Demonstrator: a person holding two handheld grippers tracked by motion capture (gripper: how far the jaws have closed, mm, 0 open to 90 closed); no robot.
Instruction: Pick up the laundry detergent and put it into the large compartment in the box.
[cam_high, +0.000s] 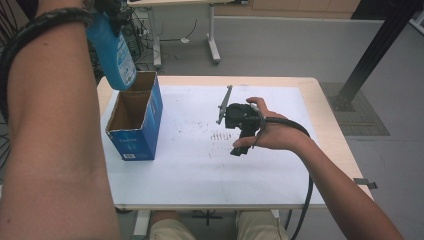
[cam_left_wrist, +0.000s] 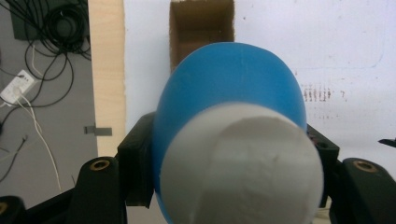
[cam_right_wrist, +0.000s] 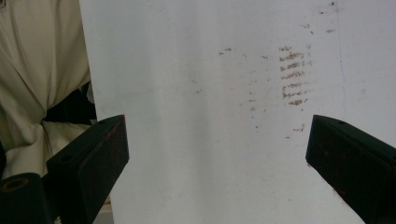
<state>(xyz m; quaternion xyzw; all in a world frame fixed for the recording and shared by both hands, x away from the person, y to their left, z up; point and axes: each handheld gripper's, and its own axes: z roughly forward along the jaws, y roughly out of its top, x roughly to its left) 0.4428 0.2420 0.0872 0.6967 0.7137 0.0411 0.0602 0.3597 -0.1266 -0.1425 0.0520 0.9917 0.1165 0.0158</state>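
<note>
- The left gripper (cam_left_wrist: 229, 163) clamps a blue bottle (cam_left_wrist: 224, 98); its black pads (cam_left_wrist: 137, 158) press on the bottle's two sides, just below the cap.
- The bottle has a smooth, rounded blue body and a wide white cap (cam_left_wrist: 243, 163), matte and slightly grainy, which points back toward the gripper's camera.
- In the high view the bottle (cam_high: 114, 50) hangs with its base downward, tilted a little, and carries a pale label with small print on its side.
- Past the bottle's base, straight ahead of the left pads, stands an open box (cam_left_wrist: 201, 32) with a brown cardboard inside; in the high view the box (cam_high: 135, 120) has blue outer walls and the bottle's base hangs over its far rim.
- Whether the base touches the rim cannot be told.
- The right gripper (cam_right_wrist: 217, 154) has its fingers (cam_right_wrist: 93, 163) spread wide with nothing between them.
- Ahead of those fingers lies a white sheet (cam_right_wrist: 210, 93) with a patch of short brown marks (cam_right_wrist: 294, 77) nearer the right-hand finger.
- In the high view the right gripper (cam_high: 240, 120) rests on the sheet, held by the right hand (cam_high: 272, 132), well apart from the box.
- The sheet covers a pale wooden table (cam_high: 330, 125).
</note>
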